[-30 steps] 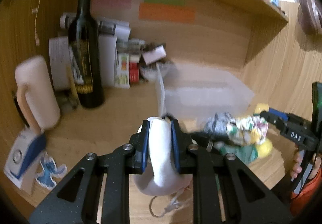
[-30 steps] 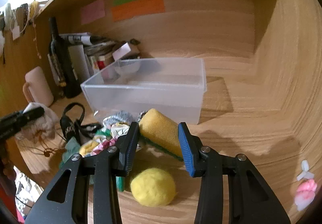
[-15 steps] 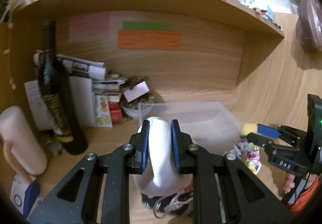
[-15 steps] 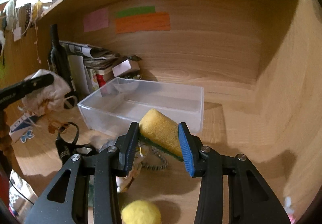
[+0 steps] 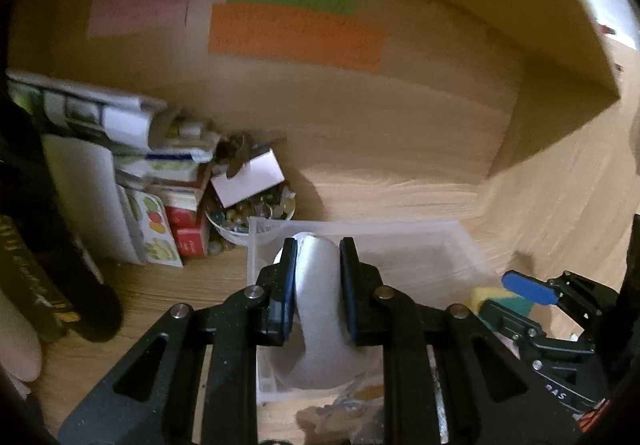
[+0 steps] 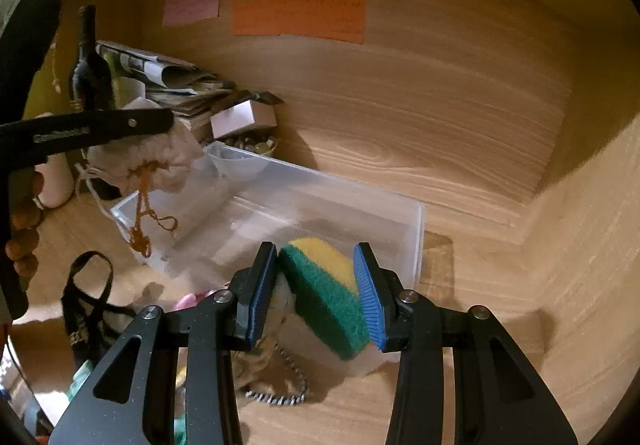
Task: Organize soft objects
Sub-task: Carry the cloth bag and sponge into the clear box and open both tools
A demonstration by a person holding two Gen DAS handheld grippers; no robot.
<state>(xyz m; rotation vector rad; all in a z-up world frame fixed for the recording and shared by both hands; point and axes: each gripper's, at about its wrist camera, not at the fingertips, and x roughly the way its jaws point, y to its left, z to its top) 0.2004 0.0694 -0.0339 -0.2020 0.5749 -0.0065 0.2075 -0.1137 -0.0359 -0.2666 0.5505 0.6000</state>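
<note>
My left gripper (image 5: 318,269) is shut on a white cloth pouch (image 5: 318,329) with orange drawstrings and holds it over the left end of a clear plastic bin (image 5: 452,241). The pouch (image 6: 148,161) also shows in the right wrist view, hanging under the left gripper (image 6: 160,121). My right gripper (image 6: 316,285) is shut on a yellow and green sponge (image 6: 324,289) above the bin's near right corner (image 6: 416,221). The sponge (image 5: 486,299) also shows in the left wrist view.
A dark wine bottle (image 6: 90,65), stacked papers and boxes (image 5: 152,181) and a bowl of small items (image 5: 248,213) stand left of the bin. A black strap (image 6: 90,309) and loose soft items (image 6: 276,373) lie in front of it. Wooden walls enclose the back and right.
Both grippers have moved forward and up over the bin, carrying the pouch and the sponge. The sponge has turned so its green side faces me.
</note>
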